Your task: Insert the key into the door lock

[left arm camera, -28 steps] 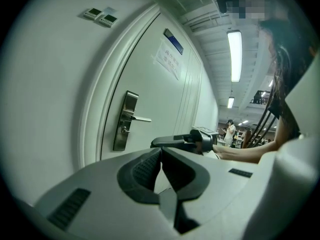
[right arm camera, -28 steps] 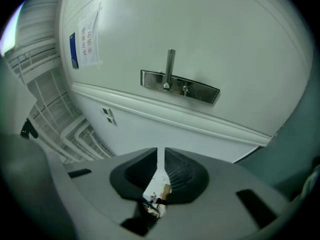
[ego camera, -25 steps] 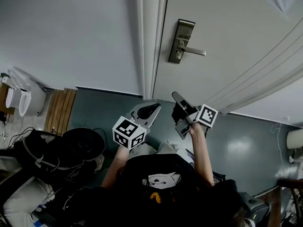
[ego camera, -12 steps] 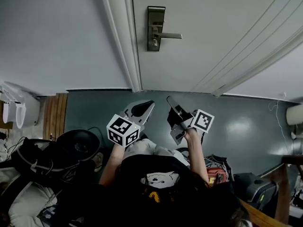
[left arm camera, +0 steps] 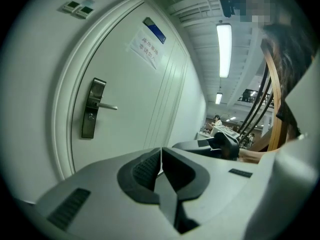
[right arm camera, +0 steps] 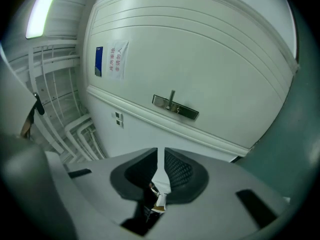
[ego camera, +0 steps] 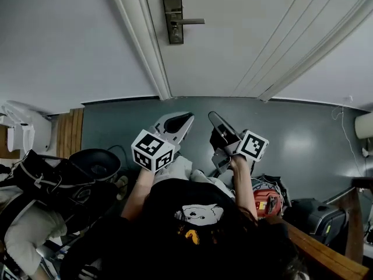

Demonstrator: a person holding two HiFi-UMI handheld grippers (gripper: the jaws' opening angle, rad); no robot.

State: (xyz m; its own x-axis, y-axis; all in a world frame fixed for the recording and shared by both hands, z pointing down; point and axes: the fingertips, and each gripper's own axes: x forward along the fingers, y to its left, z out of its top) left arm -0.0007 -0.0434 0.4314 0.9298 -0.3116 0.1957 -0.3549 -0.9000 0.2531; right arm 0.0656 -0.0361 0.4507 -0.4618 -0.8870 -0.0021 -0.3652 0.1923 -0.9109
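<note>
We see the door lock (ego camera: 172, 16) slide up and to the left in the head view. A second ago it stood above the right gripper (ego camera: 215, 121); now it stands above the left gripper (ego camera: 183, 121), with a wider gap to both in the picture. The door frame (ego camera: 140, 39) just left of the lock was upright then and leans now. The left gripper has risen slightly toward the lock. Well below and to the right of the lock, a red object (ego camera: 265, 202) and a wooden beam (ego camera: 326, 252) have come into view; neither showed a second ago.
</note>
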